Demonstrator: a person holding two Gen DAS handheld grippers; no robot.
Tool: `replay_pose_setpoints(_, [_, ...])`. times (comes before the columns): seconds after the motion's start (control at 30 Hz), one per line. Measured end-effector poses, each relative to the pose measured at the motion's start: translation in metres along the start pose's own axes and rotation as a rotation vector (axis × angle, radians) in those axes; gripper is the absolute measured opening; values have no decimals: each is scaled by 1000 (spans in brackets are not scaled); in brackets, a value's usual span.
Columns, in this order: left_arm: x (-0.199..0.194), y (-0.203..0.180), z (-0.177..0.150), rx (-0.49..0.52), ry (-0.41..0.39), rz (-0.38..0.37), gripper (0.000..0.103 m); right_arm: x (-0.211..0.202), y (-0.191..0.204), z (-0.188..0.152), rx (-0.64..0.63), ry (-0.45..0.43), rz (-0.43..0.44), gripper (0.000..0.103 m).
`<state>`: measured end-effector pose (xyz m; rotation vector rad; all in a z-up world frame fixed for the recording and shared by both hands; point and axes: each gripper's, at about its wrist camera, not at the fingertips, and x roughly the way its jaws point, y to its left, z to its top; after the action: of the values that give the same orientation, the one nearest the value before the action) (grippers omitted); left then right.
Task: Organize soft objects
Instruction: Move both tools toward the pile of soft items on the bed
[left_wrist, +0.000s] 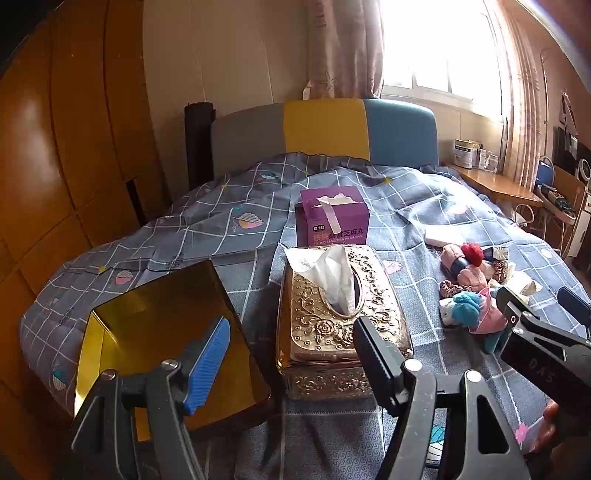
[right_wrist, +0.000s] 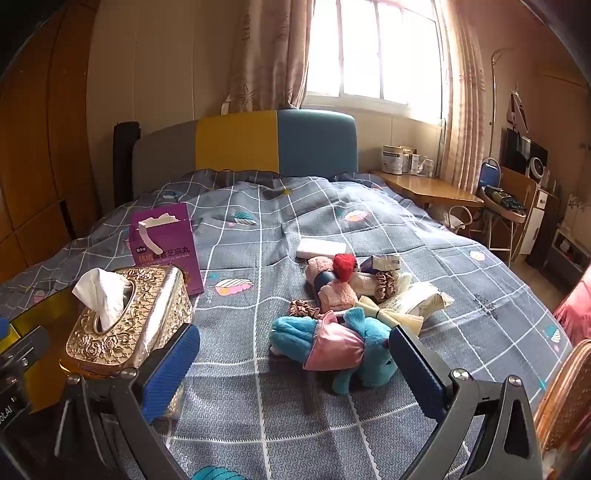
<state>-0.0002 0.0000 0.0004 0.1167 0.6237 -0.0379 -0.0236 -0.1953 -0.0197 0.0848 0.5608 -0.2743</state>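
A heap of soft things lies on the bed: a blue plush toy in a pink dress (right_wrist: 332, 345), rolled pink towels (right_wrist: 334, 295), a red pompom (right_wrist: 344, 266), scrunchies (right_wrist: 386, 282) and soft packets (right_wrist: 417, 301). My right gripper (right_wrist: 293, 365) hovers just before the plush toy, open wide, its blue pads (right_wrist: 173, 365) apart with nothing between them. My left gripper (left_wrist: 291, 354) is open too, over the near end of a gold embossed tissue box (left_wrist: 343, 314) and holding nothing. The same heap (left_wrist: 472, 280) shows at the right of the left wrist view, with the right gripper (left_wrist: 539, 306) beside it.
A shiny amber tray (left_wrist: 166, 332) sits left of the tissue box. A purple carton (left_wrist: 332, 218) stands behind it. A white pad (right_wrist: 321, 248) lies beyond the heap. The grey checked quilt (right_wrist: 258, 406) covers the bed. A wooden bedside table (right_wrist: 424, 188) and a chair (right_wrist: 506, 206) stand at right.
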Motion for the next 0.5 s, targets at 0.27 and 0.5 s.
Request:
replay_pose_setpoints(0.27, [-1,-2,0,1,-7,3,70,2,-4,3,7,1,-9,103])
replay_pose_setpoints(0.5, [-7,-7,-1,8,-12,1,70,2,-10,4,20,3,-20,103])
